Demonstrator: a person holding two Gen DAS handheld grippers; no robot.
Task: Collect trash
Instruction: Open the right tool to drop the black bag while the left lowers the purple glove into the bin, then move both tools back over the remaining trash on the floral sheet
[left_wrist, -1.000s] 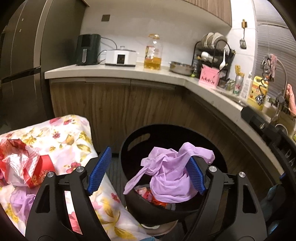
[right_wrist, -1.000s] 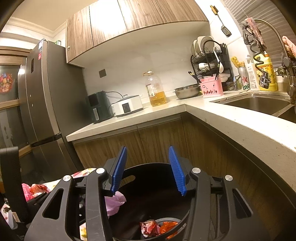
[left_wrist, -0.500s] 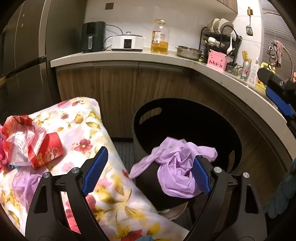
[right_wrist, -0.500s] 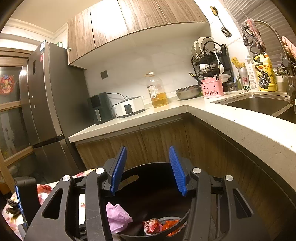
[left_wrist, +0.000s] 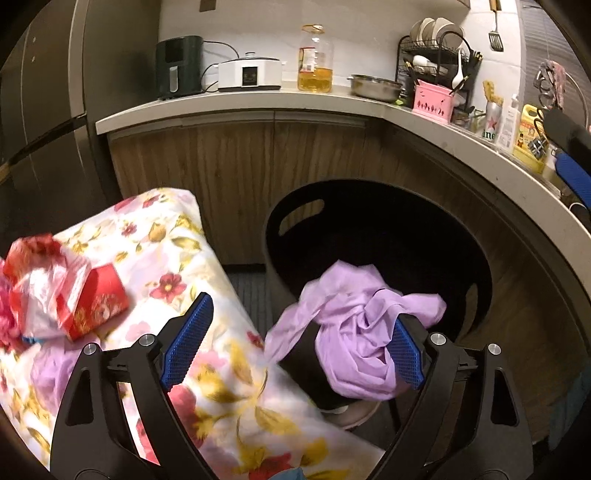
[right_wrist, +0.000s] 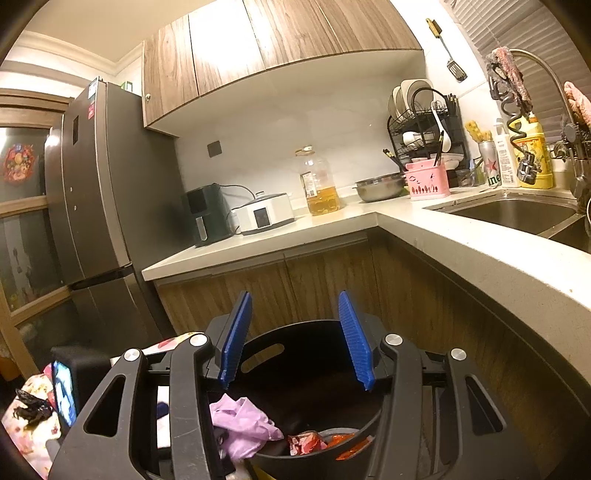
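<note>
Left wrist view: crumpled lilac plastic bag (left_wrist: 354, 332) clings to the wide-spread left gripper's (left_wrist: 291, 343) right pad, draped above the round black plastic bin's (left_wrist: 288, 236) near rim. Right gripper (right_wrist: 295, 339) hovers half-open, empty, over red wrappers (right_wrist: 306, 441) inside.

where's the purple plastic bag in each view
Left wrist view: the purple bag sits lower centre, draped against the right-hand pad of the left tongs and over the near rim of the black bin.
Right wrist view: it is at bottom centre-left, at the bin's left rim, below the right tongs.
Shared landmark: the oil bottle on the counter.
</note>
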